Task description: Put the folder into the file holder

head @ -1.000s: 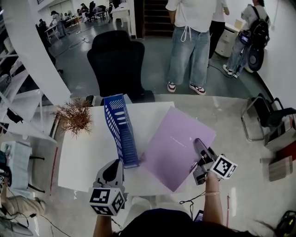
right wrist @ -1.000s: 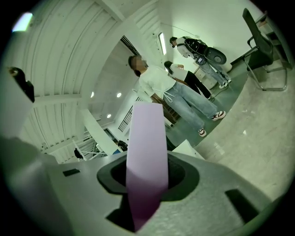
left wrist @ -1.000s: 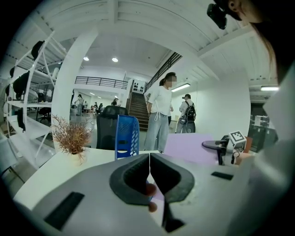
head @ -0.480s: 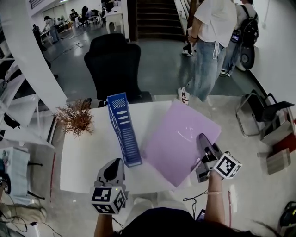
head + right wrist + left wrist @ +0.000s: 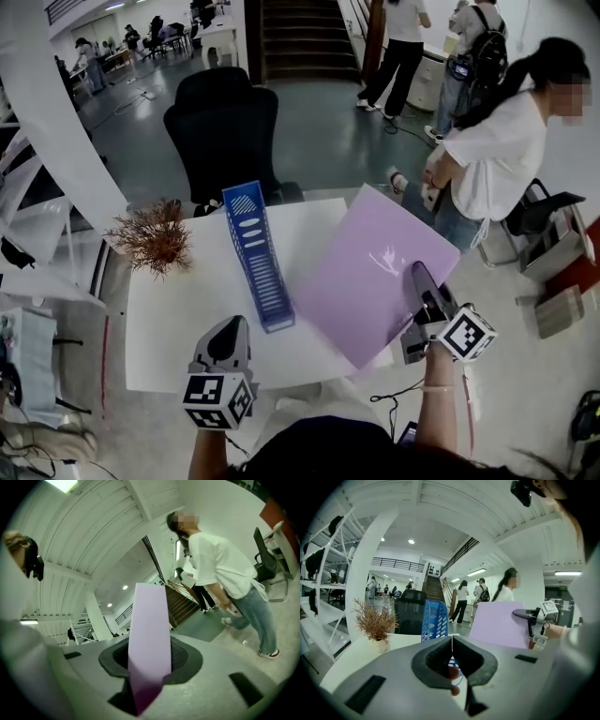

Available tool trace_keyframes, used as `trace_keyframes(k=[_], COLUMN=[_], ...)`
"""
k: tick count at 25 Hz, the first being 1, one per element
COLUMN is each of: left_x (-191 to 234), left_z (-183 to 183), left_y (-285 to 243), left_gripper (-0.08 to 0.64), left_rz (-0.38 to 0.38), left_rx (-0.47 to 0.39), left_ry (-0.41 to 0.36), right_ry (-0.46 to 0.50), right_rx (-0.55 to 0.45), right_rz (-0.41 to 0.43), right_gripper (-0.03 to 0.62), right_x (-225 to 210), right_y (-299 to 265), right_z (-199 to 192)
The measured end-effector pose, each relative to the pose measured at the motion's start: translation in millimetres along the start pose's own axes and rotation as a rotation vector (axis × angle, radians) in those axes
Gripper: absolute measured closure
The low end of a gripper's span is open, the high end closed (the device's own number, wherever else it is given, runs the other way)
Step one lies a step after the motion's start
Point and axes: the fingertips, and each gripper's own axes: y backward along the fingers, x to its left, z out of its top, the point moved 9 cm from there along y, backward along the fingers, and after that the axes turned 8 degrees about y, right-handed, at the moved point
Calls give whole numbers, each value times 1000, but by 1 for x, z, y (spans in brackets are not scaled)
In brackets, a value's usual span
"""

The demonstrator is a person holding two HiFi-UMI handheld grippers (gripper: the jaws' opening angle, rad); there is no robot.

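White bench (image 5: 169,319) in an open office, with a blue file holder (image 5: 258,258) standing upright near its middle, a dried plant (image 5: 155,234) to the left of it and a black office chair (image 5: 220,127) behind. Right tool (image 5: 421,274) clenched on the right edge of the purple folder (image 5: 366,272), held tilted above the bench just right of the file holder, not in it. Left tool (image 5: 230,330) low at the near edge, jaws pressed together on nothing, pointing toward the file holder's near end.
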Motion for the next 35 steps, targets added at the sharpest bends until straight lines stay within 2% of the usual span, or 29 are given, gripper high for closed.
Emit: trace_keyframes(k=[5, 12, 26, 35], left_x=[8, 15, 23, 29], left_z=[1, 2, 0, 0], left_y=[7, 14, 34, 45], left_gripper=[554, 554, 554, 554], left_rz=[-20, -39, -52, -49], left_rx=[-4, -7, -17, -12], left_ry=[-4, -6, -3, -14], right_ry=[52, 118, 149, 192], right_rx=[-50, -135, -173, -213], right_rz=[-41, -38, -34, -72], right_gripper=[456, 457, 459, 459], right_x=[19, 54, 111, 152], right_y=[9, 15, 7, -6], right_z=[10, 28, 24, 17])
